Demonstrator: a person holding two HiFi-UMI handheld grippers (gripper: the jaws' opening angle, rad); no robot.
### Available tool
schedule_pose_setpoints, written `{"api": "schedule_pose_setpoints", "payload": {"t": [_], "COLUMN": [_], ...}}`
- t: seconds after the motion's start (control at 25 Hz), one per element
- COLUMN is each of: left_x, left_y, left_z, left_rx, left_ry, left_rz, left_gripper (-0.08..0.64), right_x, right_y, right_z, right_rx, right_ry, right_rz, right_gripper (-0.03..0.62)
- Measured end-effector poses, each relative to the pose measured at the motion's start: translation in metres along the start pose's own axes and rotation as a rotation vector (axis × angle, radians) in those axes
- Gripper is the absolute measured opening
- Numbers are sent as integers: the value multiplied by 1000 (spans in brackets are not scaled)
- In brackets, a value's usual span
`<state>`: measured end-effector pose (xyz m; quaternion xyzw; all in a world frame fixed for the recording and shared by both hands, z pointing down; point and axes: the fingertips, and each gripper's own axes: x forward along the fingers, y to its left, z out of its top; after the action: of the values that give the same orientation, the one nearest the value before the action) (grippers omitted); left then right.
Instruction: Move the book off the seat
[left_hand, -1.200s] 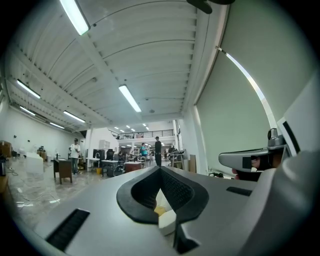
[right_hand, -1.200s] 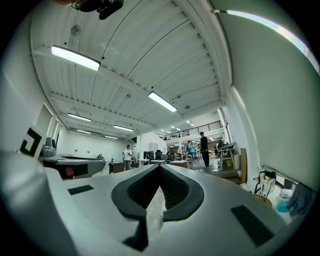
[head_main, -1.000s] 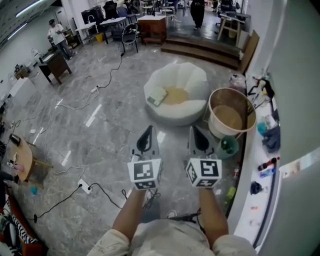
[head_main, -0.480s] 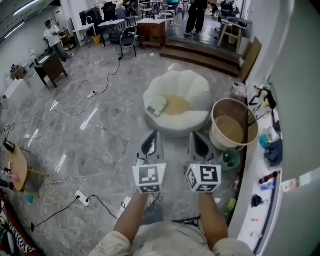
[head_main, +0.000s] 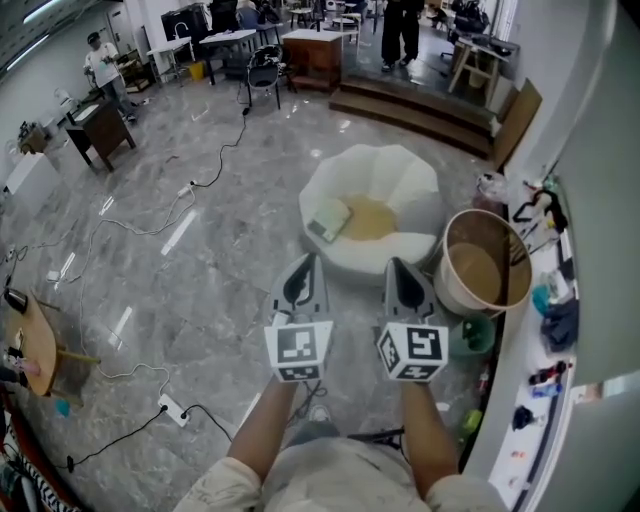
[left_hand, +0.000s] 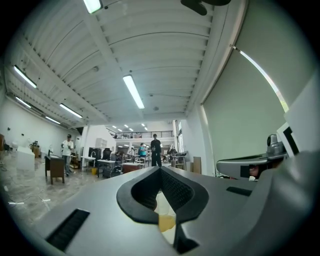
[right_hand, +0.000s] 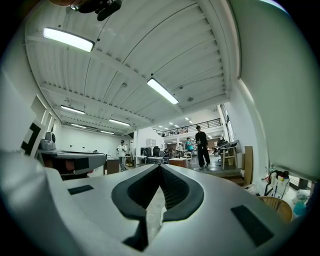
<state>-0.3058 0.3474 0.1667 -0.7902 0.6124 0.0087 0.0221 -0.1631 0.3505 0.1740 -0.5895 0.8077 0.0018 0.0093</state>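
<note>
A pale book (head_main: 328, 218) lies flat on the left part of a white, shell-shaped floor seat (head_main: 400, 180), beside its yellow middle cushion (head_main: 372, 216). My left gripper (head_main: 305, 263) and right gripper (head_main: 397, 266) are held level side by side, short of the seat's near rim and pointing toward it. Both are shut with nothing in them. The left gripper view has its jaws (left_hand: 160, 170) together, with a sliver of the yellow cushion (left_hand: 166, 221) below them. The right gripper (right_hand: 159, 167) looks the same, jaws together and empty.
A round wooden tub (head_main: 484, 262) stands right of the seat, with a green bucket (head_main: 470, 335) nearer me. A cluttered counter (head_main: 545, 330) runs along the right wall. Cables and a power strip (head_main: 172, 410) lie on the floor at left. Steps (head_main: 420, 110), desks and people are farther back.
The person has walked toward the seat, so it now sits closer and larger ahead. Both grippers moved forward together and stayed shut and empty.
</note>
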Motion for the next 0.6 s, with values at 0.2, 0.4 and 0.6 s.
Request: {"api": "schedule_pose_setpoints", "payload": {"t": [0.2, 0.4, 0.6], "left_x": [32, 70, 126], "left_y": [23, 33, 32], "left_z": [-7, -16, -26], "left_rx": [1, 5, 17], "left_ry": [4, 20, 23], "left_rz": [-8, -14, -15], "left_gripper": [3, 3, 3], "right_x": [37, 76, 125], "right_y": [-1, -13, -44], "right_z": [-6, -9, -18], "right_rx": [-1, 3, 10], "right_ry": [4, 1, -9], "right_rz": [-17, -20, -21], "right_gripper": [5, 5, 5]}}
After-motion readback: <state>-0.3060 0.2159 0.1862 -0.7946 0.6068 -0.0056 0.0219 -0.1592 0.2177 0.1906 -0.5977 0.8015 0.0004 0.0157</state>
